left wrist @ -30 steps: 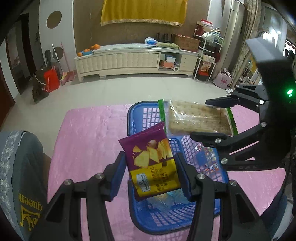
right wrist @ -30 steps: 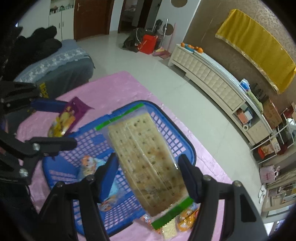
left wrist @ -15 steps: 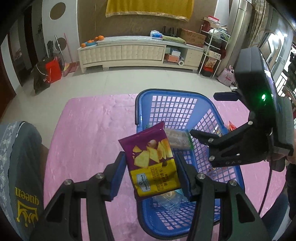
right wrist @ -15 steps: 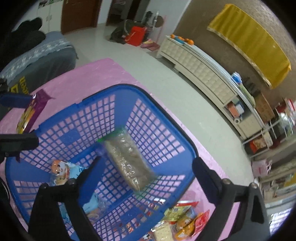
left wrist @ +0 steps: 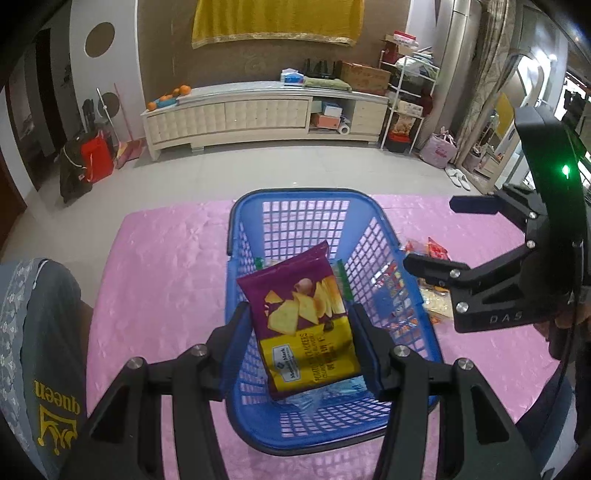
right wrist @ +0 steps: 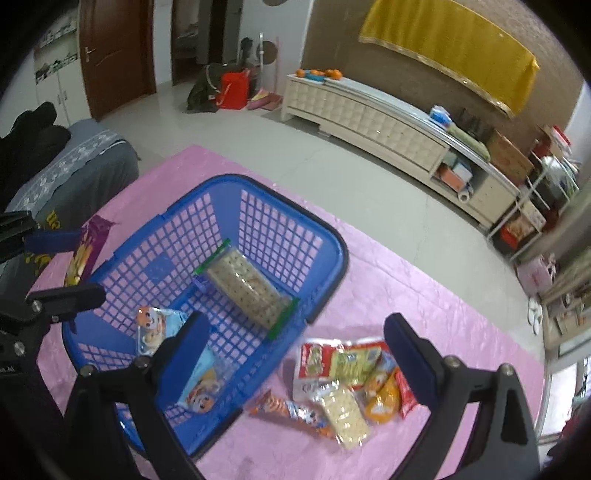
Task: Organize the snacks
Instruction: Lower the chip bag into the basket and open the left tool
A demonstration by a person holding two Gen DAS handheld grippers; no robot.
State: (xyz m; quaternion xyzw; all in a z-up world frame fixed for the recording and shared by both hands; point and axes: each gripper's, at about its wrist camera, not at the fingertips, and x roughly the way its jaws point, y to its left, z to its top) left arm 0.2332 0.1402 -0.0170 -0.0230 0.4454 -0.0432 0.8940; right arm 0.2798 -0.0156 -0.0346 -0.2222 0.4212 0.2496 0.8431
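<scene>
Pink cloth (left wrist: pixel 166 280) covers the table, and a blue basket (left wrist: pixel 291 201) with lattice walls is set on it, its long axis running from the near edge toward the far side where a long cream sideboard (left wrist: pixel 258 110) is seen under a yellow hanging (left wrist: pixel 277 18).

In the left wrist view the left gripper (left wrist: pixel 301 339) is held over the near part of the basket, and its blue pads are pressed on both side edges of a chip bag (left wrist: pixel 303 317). The bag is purple at the top and yellow at the bottom, printed with pale chips; it is held upright, with its long axis tilted slightly left and its purple end pointing away and up.

In the right wrist view the right gripper (right wrist: pixel 295 354) is seen with its fingers (right wrist: pixel 410 365) spread wide and nothing between them; its jaws have just been opening. A cracker pack (right wrist: pixel 247 284) lies flat on the basket floor, clear wrap over pale squares, with a green strip at each end. Its long axis is laid diagonally, one end toward the far left wall, the other toward the near right corner. A pale blue cartoon packet (right wrist: pixel 199 380) is also found in the basket's near part.

Loose snacks (right wrist: pixel 351 384) are piled on the cloth just right of the basket, under the right gripper.
</scene>
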